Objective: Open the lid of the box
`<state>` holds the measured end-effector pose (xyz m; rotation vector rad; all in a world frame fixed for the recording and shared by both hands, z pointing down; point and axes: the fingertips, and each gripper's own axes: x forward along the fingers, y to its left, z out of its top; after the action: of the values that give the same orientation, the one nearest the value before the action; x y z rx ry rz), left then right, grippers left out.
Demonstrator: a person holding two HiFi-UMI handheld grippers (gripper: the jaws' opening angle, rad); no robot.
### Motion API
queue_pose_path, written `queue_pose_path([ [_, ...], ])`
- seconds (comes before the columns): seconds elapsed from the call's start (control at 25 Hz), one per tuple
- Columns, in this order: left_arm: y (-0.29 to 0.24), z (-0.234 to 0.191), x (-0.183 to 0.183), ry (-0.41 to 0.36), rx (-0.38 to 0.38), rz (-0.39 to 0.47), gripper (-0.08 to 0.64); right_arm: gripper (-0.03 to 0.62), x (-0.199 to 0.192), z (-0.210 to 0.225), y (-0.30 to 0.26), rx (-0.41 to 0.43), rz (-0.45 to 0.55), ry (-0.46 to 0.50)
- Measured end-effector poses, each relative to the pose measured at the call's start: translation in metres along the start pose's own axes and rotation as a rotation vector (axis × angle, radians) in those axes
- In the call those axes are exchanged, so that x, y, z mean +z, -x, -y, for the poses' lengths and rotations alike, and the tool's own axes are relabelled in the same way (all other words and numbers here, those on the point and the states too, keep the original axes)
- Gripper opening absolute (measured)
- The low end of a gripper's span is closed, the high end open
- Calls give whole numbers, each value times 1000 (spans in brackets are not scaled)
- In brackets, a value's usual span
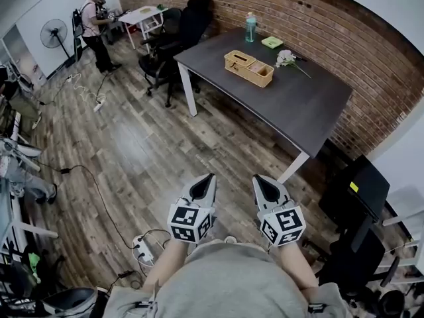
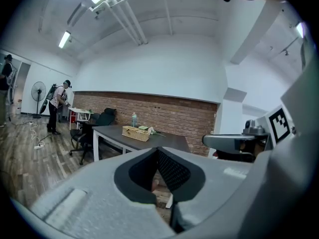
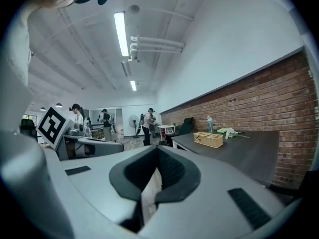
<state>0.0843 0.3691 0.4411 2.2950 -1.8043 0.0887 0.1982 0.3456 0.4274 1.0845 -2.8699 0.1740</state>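
Box (image 1: 248, 67): woven, on the table (image 1: 311, 105), inside not visible.
Bottle (image 1: 250, 26): upright, near the box.
Left gripper (image 1: 209, 179): jaws together, empty.
Right gripper (image 1: 259, 180): jaws together, empty.

A dark table (image 1: 311, 108) bears a woven box (image 1: 248, 67), a bottle (image 1: 250, 27), a green pad (image 1: 271, 42) and white flowers (image 1: 286, 57)

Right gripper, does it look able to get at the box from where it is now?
Probably not from here. The right gripper is shut and held close to the body, while the box sits far off on the table. Only floor lies between, so stepping closer should do.
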Motion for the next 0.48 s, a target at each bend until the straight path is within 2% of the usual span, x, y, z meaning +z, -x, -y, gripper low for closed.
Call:
queue_pose_path([
  [0.48,-1,6,-15,12,17,-24,20,2,-13,6,3,33,-35,-19],
])
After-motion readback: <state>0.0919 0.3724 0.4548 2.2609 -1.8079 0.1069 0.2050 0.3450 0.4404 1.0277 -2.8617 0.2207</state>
